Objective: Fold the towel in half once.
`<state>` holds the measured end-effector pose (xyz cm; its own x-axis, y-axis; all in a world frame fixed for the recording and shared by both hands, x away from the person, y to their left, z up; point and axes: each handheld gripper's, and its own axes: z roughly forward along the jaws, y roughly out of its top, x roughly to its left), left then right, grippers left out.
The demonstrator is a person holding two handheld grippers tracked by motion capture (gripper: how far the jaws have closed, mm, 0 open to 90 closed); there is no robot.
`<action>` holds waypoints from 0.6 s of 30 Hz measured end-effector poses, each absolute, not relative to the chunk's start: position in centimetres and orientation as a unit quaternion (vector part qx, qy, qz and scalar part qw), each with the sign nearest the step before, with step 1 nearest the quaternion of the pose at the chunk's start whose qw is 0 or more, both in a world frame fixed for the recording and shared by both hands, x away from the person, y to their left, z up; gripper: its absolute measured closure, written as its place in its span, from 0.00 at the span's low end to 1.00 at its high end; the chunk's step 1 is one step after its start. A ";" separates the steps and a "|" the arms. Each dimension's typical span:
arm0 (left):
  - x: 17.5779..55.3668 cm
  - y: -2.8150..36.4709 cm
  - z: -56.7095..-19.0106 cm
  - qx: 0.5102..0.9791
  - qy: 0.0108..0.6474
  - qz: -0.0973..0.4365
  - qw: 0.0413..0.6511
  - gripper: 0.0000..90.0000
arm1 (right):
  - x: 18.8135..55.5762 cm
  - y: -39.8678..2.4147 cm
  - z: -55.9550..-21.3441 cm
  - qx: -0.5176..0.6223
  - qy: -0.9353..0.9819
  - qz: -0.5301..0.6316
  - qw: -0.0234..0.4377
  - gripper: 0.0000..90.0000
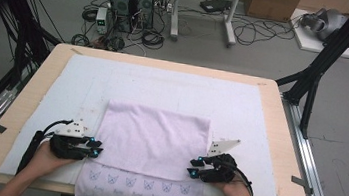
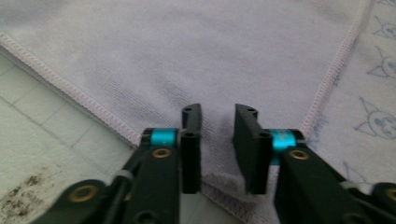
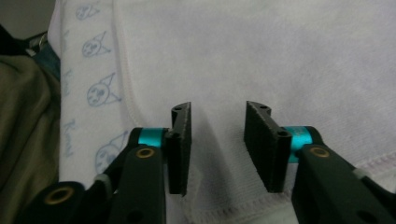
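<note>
Lab room w/ grey floor, cables and two PC towers [image 1: 132, 2] beyond the far side; a wooden table [image 1: 288, 142] stood in the middle, topped w/ a white foam board [image 1: 164, 84]. On the board lay the pale lilac towel [image 1: 152, 138], folded once: upper layer plain, lower layer w/ printed cat faces showing along the near edge and hanging a bit over the table's near side.

Left gripper [image 1: 97, 151] sat at the towel's left edge, right gripper [image 1: 192, 170] at its right edge, both near the fold's near corners. In the left gripper view the left gripper [image 2: 218, 140] had its jaws apart w/ a ridge of cloth between them; pads didn't look pressed on it. Same in the right gripper view: right gripper [image 3: 218, 140] jaws apart, towel [image 3: 280, 60] bunched between, not pinched as far as I could tell.

Handling, my guess: light, soft, floppy terry cloth; not fragile, not slippery, but it'd sag and drag, and layers could separate. Best hold probably at the stitched hem [image 2: 70, 91] near the corners, grabbing both layers, one corner per gripper.

Count: one towel, two grippers, two hands, one board, one table, two towers.
</note>
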<state>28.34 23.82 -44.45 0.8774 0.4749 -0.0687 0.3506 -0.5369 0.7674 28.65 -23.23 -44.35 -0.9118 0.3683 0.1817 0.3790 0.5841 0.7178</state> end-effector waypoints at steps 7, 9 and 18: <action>28.0 23.4 -44.0 0.879 0.232 0.092 0.406 0.98 | 28.8 -23.0 -44.3 -0.207 -0.895 -0.396 0.008 0.97; 27.8 23.7 -43.6 0.872 0.239 0.092 0.417 0.98 | 28.7 -22.8 -43.9 -0.199 -0.898 -0.391 -0.004 0.98; 26.0 25.2 -40.9 0.853 0.242 0.099 0.452 0.98 | 27.6 -23.4 -40.5 -0.181 -0.880 -0.438 -0.031 0.98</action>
